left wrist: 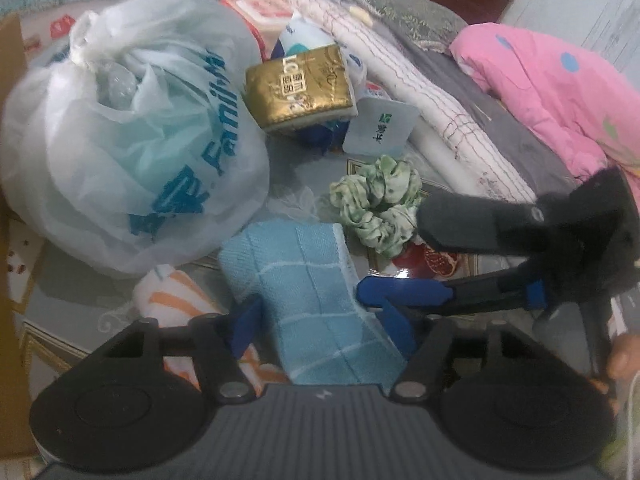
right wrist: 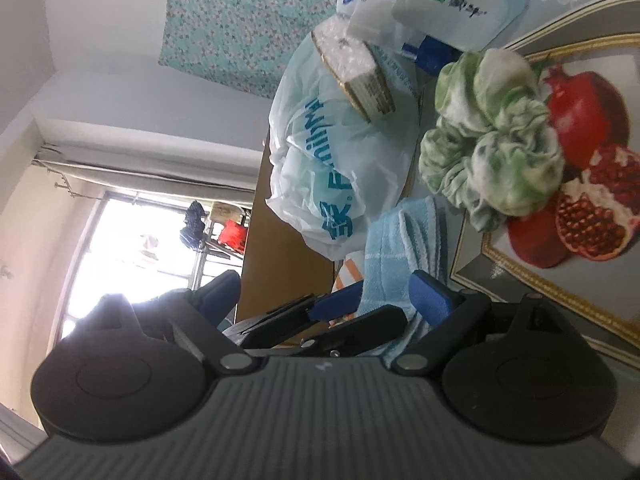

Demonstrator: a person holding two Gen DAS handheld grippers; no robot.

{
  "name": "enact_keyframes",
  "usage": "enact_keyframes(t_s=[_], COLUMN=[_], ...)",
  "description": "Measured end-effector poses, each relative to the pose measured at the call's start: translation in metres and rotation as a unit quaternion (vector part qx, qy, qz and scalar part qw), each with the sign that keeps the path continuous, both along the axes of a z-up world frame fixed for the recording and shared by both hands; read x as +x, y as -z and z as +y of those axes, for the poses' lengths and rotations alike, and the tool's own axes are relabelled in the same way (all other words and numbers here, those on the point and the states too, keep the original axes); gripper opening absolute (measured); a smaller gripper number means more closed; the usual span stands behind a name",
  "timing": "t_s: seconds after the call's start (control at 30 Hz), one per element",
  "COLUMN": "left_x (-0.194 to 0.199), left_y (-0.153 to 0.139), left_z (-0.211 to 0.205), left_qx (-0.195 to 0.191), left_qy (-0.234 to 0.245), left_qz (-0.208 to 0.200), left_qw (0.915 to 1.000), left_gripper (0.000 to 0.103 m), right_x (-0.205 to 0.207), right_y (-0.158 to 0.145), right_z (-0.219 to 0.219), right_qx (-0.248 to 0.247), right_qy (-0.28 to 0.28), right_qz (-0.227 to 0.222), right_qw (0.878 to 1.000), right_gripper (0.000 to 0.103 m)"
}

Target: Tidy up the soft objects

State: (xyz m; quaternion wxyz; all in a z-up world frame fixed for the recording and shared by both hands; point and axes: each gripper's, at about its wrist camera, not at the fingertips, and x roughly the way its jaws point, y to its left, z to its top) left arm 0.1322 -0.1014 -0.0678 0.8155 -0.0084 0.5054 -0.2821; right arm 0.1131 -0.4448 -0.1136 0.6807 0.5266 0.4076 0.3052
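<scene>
left claw (left wrist: 320, 320): bottom centre of the left wrist view, blue fingers either side of the blue towel, clamped on its near end as far as the view shows.
blue towel (left wrist: 304, 280): folded, checked; long axis runs from lower centre up toward frame centre, straight ahead between the left fingers. In the right wrist view it is at lower centre.
right claw (right wrist: 332, 300): fingers spread wide apart, nothing gripped; seen side-on at right of the left wrist view, its blue finger tip touching or just beside the towel's right edge, cannot tell which.
nearer hand: left one is on the towel already; right only alongside.
striped cloth (left wrist: 176, 300): orange and white, lower left, partly under the towel and the left finger.
scrunchie (left wrist: 378, 204): green and white, just beyond the towel's far right corner, near the right claw's upper finger; probably the right claw's pick, judging by the task.
plastic bag (left wrist: 132, 140): big, white, knotted, left of the frame, touching the towel's far left corner.
gold pack (left wrist: 300, 92): tissue-like, upper centre, behind the bag's edge.
worktop (left wrist: 288, 184): grey glossy cover with a pomegranate print, cluttered.
room: bed with pink quilt (left wrist: 560, 92) at upper right; window with curtain in the right wrist view, left side.
</scene>
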Motion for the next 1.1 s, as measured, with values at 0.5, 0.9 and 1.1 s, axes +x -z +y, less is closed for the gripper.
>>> enact_keyframes(t_s=[0.5,0.9,1.1], left_x=[-0.01,-0.009,-0.016], left_y=[0.003,0.005,0.002], left_z=[-0.019,-0.024,-0.023], left_qx=[0.072,0.044,0.019], left_qy=[0.034,0.008,-0.011], left_qz=[-0.024,-0.028,-0.058], left_qw=[0.9965,0.9986,0.9981], left_gripper=[0.075,0.048,0.02], right_x=[-0.008,-0.013,-0.017], right_y=[-0.001,0.0,-0.002], right_z=[-0.008,-0.007,-0.002], right_qx=[-0.029,-0.032,-0.042], right_qy=[0.011,0.013,0.021], right_qz=[-0.011,-0.021,-0.023], right_qw=[0.999,0.999,0.999], right_gripper=[0.091,0.091,0.091])
